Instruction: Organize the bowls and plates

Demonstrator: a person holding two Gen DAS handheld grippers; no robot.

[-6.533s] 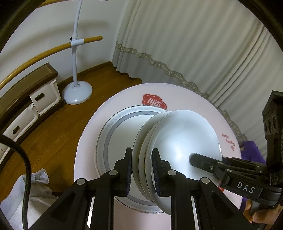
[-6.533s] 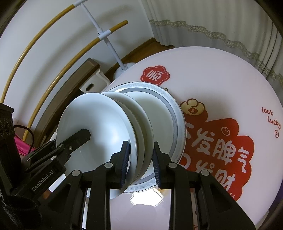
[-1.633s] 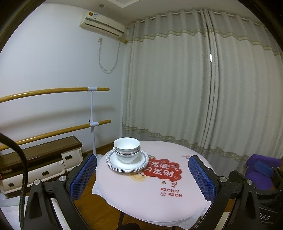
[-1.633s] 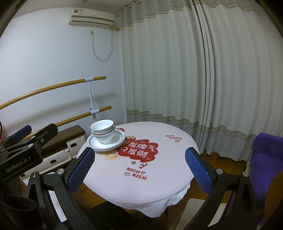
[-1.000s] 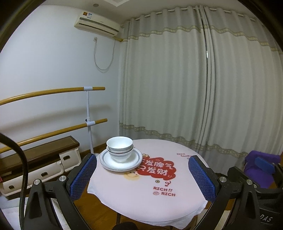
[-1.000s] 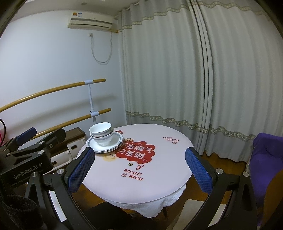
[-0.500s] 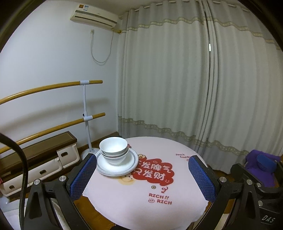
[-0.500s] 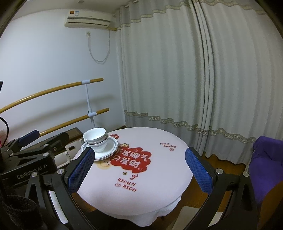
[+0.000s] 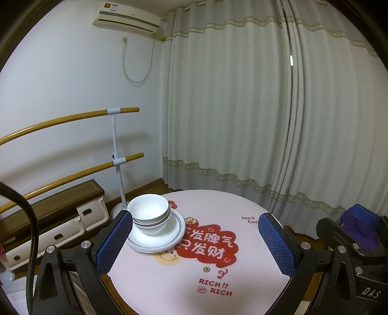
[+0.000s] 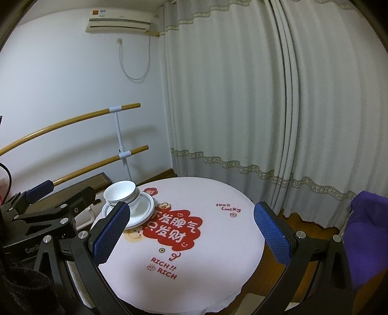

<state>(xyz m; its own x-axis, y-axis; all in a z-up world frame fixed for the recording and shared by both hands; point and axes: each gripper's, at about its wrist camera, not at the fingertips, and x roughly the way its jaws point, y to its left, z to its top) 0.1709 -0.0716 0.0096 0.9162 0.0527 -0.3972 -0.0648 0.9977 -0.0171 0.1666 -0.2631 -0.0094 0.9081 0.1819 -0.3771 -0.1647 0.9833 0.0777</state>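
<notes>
Since the frames of six and a half seconds ago, when both tongs pinched the rims of the tilted bowls over the plate, both tongs have let go and drawn well back from the table, and the crockery now stands on its own. The stacked white bowls sit upright, nested one inside another, in the middle of the grey-rimmed plates, which lie flat in a low pile. This pile rests on the far left part of the round table, touching the edge of the red printed patch with white characters on the pale pink cloth.

The left tongs are spread wide, blue pads far apart, holding nothing; its left pad overlaps the plates' near edge in the left wrist view, though it hangs nearer the camera than the pile. The right tongs are likewise spread wide and hold nothing, and the left tool's black body shows at the left of the right wrist view.

Behind the table hang pale pleated curtains; two wooden rails on a white stand run along the left wall beneath an air conditioner. A purple cloth lies at far right.
</notes>
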